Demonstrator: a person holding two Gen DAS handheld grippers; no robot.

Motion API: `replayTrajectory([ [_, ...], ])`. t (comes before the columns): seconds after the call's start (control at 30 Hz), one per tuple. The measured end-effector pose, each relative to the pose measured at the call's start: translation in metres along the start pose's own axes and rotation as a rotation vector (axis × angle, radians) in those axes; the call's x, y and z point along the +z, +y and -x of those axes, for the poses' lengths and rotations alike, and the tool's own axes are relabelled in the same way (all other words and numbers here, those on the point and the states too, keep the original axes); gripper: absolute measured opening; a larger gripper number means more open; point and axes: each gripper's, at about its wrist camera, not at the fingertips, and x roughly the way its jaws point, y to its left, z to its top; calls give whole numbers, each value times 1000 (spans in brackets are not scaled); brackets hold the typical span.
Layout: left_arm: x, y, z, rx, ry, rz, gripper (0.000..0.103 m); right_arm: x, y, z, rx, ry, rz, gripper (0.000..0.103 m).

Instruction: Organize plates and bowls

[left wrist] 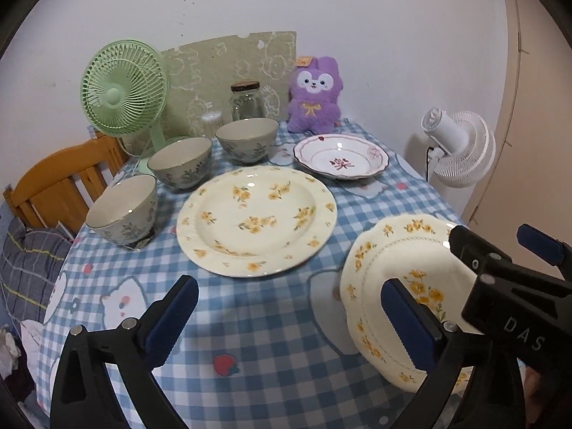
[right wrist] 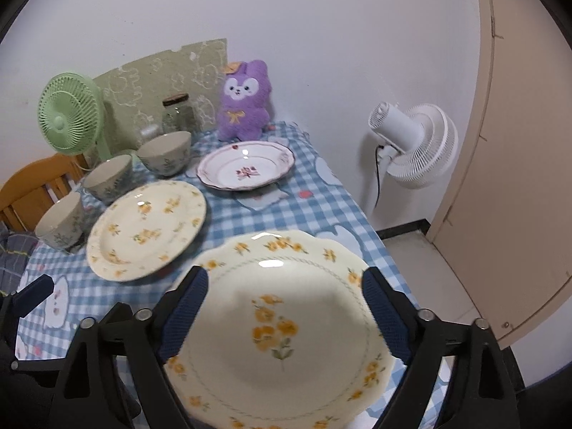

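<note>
A large cream plate with yellow flowers point(left wrist: 257, 221) point(right wrist: 146, 228) lies mid-table. A scalloped cream plate with yellow flowers point(left wrist: 393, 279) point(right wrist: 286, 321) lies at the near right corner. A white plate with a maroon rim point(left wrist: 341, 157) point(right wrist: 246, 166) sits farther back. Three grey leaf-patterned bowls point(left wrist: 123, 211) point(left wrist: 180, 161) point(left wrist: 248, 139) stand in a row on the left. My left gripper point(left wrist: 289, 307) is open above bare tablecloth, between the two yellow plates. My right gripper point(right wrist: 286, 304) is open above the scalloped plate, with its pads clear of the rim.
At the back stand a green desk fan point(left wrist: 123, 89), a glass jar point(left wrist: 246, 102) and a purple plush toy point(left wrist: 314, 96). A wooden chair point(left wrist: 60, 182) is at the left. A white fan point(right wrist: 414, 143) and a beige door point(right wrist: 500, 143) are at the right, past the table edge.
</note>
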Motion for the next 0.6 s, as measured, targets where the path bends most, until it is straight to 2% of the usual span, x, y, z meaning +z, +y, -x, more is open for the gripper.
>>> replayTrajectory([
  [0.3, 13, 25, 7, -17, 8, 13, 103, 14, 30, 12, 24, -33, 27, 97],
  [0.6, 27, 47, 0, 13, 10, 47, 103, 31, 53, 5, 66, -36, 51, 98],
])
